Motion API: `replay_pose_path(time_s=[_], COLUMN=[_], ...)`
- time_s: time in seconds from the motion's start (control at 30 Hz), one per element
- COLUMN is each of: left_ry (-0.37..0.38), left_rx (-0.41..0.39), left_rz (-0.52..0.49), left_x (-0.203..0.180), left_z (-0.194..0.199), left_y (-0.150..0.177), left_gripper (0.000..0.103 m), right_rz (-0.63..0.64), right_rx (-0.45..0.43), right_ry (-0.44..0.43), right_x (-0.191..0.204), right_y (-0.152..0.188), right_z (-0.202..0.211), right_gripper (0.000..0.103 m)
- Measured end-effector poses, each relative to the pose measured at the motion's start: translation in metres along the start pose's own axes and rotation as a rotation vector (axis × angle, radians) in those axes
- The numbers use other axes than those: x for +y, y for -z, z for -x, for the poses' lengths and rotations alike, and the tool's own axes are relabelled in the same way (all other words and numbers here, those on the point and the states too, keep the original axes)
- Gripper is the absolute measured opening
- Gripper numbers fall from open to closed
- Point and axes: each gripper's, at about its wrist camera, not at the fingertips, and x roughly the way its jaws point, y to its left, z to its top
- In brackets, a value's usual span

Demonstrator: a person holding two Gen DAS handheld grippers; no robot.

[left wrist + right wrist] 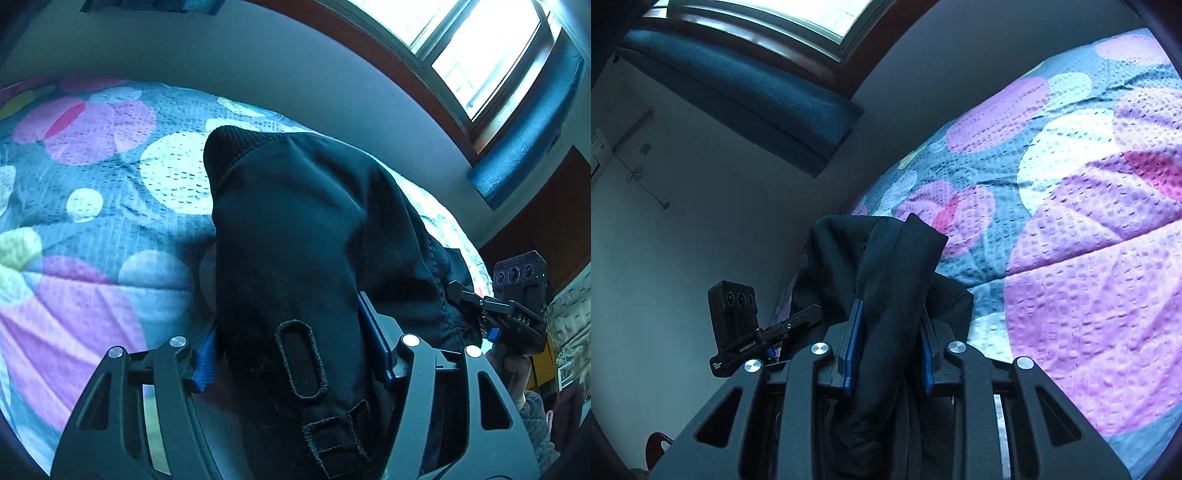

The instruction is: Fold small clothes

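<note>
Item one, black garment (295,236): held up off the bedspread (92,177) between our two grippers; in the left wrist view its long axis runs away from the camera, from the embroidered lettering (299,358) near the fingers to a ribbed knit cuff (225,147) at the far end, pointing toward the wall (258,66); a stitched seam (439,273) runs down its right side; in the right wrist view the same garment (886,280) rises in folded layers between the fingers, its top edge pointing toward the bed's far edge.

Item two, left gripper (295,354): blue-padded fingers (376,332) pressed against either side of the dark cloth, clamped on the garment; seen also from the right wrist view (746,332), with its camera block facing us.

Item three, right gripper (890,350): fingers (853,339) drawn in close on a bunched fold of the garment, gripping it; seen from the left wrist view (517,306) at the garment's right edge.

Item four, bedspread (1071,258): grey-blue seersucker with pink, white and pale yellow circles; covers the bed beneath and beyond the garment; we cannot tell whether any hem touches it.

Item five, window (480,48): bright, wood-framed, above the wall beyond the bed's far edge; blue cushion (532,129) along its sill.
</note>
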Motion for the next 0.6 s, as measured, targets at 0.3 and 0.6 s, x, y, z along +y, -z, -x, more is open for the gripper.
replay_pose_path(time_s=[0.3,0.6], left_ry=[0.127,0.102], left_rx=[0.044,0.073], left_rz=[0.054,-0.01], left_x=[0.029,0.007], left_z=[0.01,0.063], left_y=[0.014,0.085], left_gripper=[0.093,0.1], right_rz=[-0.227,-0.145], right_rx=[0.022,0.119], right_ry=[-0.03,0.002], right_x=[-0.047,-0.008], right_y=[0.003,0.058], right_z=[-0.008,0.032], right_gripper=[0.055,0.068])
